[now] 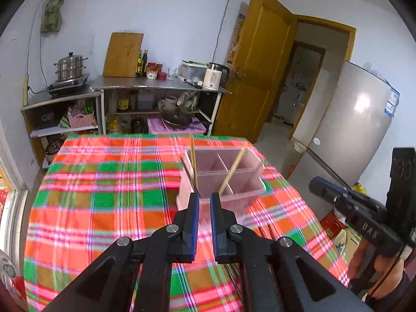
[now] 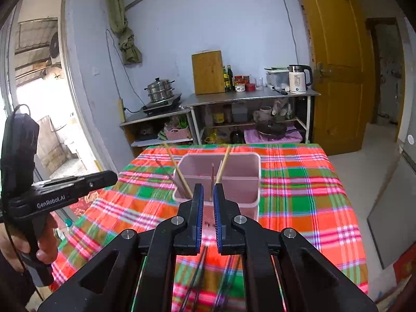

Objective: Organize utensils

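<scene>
1. My left gripper (image 1: 205,197) sits at lower centre of the left wrist view. Its fingers (image 1: 193,218) stand narrow, only a slim gap between the blue pads, and nothing is held in that gap.
2. My right gripper (image 2: 208,188) sits at lower centre of the right wrist view. Its fingers (image 2: 199,208) are likewise narrow, with nothing gripped between them.
3. The pink utensil holder (image 2: 244,179) stands upright on the counter (image 2: 299,195), which is covered with a red, green and pink plaid cloth. In both views it appears at centre frame, just beyond the fingertips. Inner dividers split it into compartments.
4. Light wooden chopsticks (image 2: 178,171) lean out of the holder's left compartment toward upper left. A second light chopstick (image 2: 223,165) leans from a middle compartment toward the upper right.
5. Dark chopsticks (image 2: 197,270) lie flat on the cloth at lower centre of the right wrist view, beneath my right gripper. They are blurred; I cannot tell their count.
6. In the right wrist view, a hand (image 2: 15,244) at lower left grasps the handle of the left gripper.
7. Background, upper centre: a steel shelf unit (image 2: 249,98) carrying a white kettle (image 2: 297,79) and a wooden cutting board (image 2: 208,72).
</scene>
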Demonstrator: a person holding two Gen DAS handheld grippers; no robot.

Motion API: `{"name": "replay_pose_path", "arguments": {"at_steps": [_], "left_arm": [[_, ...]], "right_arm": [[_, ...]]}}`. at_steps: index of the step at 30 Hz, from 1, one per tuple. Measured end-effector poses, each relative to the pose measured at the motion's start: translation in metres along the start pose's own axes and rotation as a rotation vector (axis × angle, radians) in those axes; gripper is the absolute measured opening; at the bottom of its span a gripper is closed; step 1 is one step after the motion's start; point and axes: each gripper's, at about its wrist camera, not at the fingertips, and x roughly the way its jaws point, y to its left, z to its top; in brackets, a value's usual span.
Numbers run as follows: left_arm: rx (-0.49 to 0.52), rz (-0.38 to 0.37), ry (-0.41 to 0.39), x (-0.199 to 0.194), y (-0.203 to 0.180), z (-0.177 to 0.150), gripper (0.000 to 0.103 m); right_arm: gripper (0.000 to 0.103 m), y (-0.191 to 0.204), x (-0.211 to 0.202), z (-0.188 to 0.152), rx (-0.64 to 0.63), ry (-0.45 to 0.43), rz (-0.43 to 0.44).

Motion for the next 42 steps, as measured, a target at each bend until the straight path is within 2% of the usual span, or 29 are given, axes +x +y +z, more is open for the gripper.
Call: {"name": "replay_pose_path", "arguments": {"at_steps": [10,16,20,28,35,38,42], "left_arm": [[-0.016,-0.012,0.038,-0.019,-0.012,-0.075,0.007],[-0.016,-0.026,0.078,-0.022,-0.021,-0.110,0.007],[-0.027,-0.033,0.108,-0.017,-0.026,-0.120,0.007],[-0.033,-0.049,0.186,0.012,-0.038,-0.129,0.007],[-0.032,-0.034,0.236,0.045,-0.041,-0.131,0.008],[-0.038,-0.020,0.256,0.062,-0.039,-0.130,0.015],[-0.057,-0.018,0.282,0.083,-0.036,-0.131,0.017]], "right_arm": [[0.008,-0.012,-0.040,-0.053,0.054,0.045,-0.022],[0.008,-0.013,-0.043,-0.089,0.079,0.106,-0.021],[0.008,-0.018,-0.044,-0.104,0.102,0.129,-0.021],[0.008,-0.028,-0.044,-0.108,0.120,0.143,-0.028],[0.008,-0.035,-0.031,-0.112,0.131,0.167,-0.030],[0.008,-0.040,-0.023,-0.114,0.137,0.180,-0.045],[0.009,-0.047,-0.010,-0.116,0.149,0.200,-0.054]]}}
